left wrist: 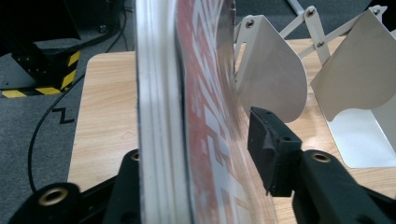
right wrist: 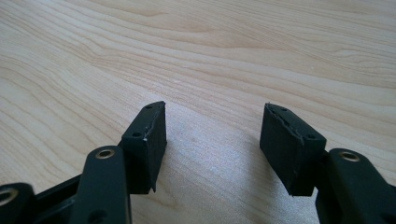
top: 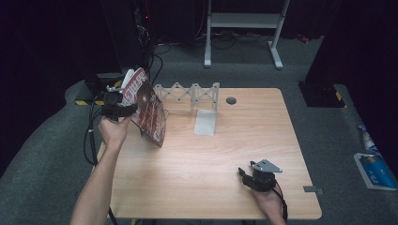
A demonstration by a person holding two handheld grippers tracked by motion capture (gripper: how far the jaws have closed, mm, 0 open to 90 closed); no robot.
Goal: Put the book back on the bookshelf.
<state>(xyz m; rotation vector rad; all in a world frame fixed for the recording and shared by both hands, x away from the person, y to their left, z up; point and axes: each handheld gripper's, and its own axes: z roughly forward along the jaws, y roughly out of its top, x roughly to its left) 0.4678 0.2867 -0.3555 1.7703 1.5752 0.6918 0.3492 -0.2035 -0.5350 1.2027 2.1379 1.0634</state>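
A red-covered book [top: 149, 110] stands tilted on its lower corner at the table's left side, next to the left end of a white folding metal rack [top: 192, 93]. My left gripper [top: 130, 110] reaches around the book's upper spine edge. In the left gripper view the book [left wrist: 196, 116] sits between the jaws; the left jaw lies against it, and the right pad [left wrist: 271, 144] stands just off the glossy cover. The rack's curved dividers [left wrist: 271, 79] rise right behind. My right gripper [top: 245, 174] rests low on the table near the front right, open [right wrist: 212, 135], with bare wood between its fingers.
The wooden table [top: 211, 154] has a round cable hole [top: 231, 100] behind the rack. Cables [top: 89, 136] hang off the left edge near a black-and-yellow box [left wrist: 46, 70]. A white stand [top: 244, 28] is on the floor behind, and blue-and-white packs [top: 375, 168] lie at the right.
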